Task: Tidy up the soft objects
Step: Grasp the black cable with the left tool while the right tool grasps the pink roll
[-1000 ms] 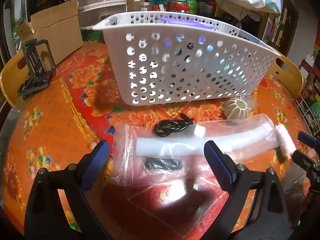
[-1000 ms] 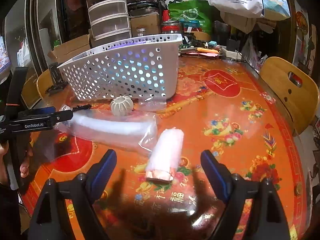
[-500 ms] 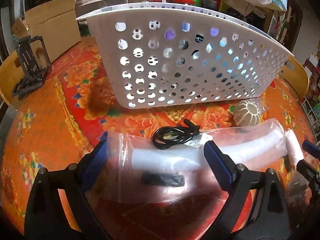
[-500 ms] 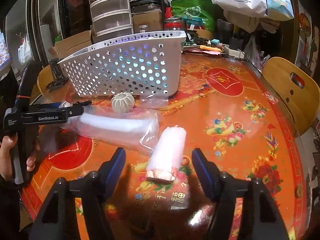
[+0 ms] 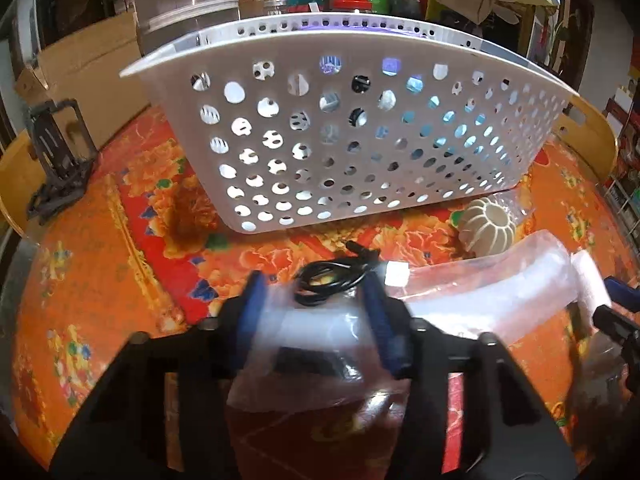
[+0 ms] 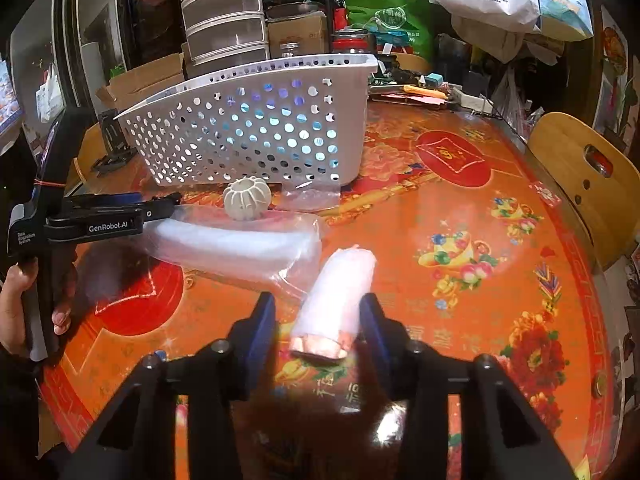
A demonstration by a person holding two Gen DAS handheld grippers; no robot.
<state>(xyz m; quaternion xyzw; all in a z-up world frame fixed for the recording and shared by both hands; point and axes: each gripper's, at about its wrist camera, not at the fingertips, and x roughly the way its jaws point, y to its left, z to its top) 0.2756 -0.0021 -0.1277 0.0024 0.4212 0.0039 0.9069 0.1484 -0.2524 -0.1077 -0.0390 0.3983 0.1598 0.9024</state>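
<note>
A clear plastic bag [image 5: 480,292] with a white foam tube inside lies in front of the white perforated basket [image 5: 360,152]. My left gripper [image 5: 314,320] is closing on the bag's left end, and the bunched plastic fills the space between its pads. A coiled black cable [image 5: 328,280] lies just past the fingertips. In the right wrist view a pink-white roll [image 6: 340,292] lies between the closing jaws of my right gripper [image 6: 318,320], with a small gap still at the left pad. A ribbed white ball [image 6: 247,199] rests by the basket [image 6: 248,132].
A small empty clear bag [image 6: 312,196] lies against the basket. A black stand [image 5: 60,160] sits at the table's left edge. Wooden chair backs [image 6: 580,184] ring the round orange table. Boxes and plastic drawers [image 6: 224,20] crowd the back. A hand [image 6: 16,304] holds the left gripper.
Both grippers' jaws have narrowed a lot. The left one moved forward over the bag's end and gathered the plastic. The right one stayed in place around the roll.
</note>
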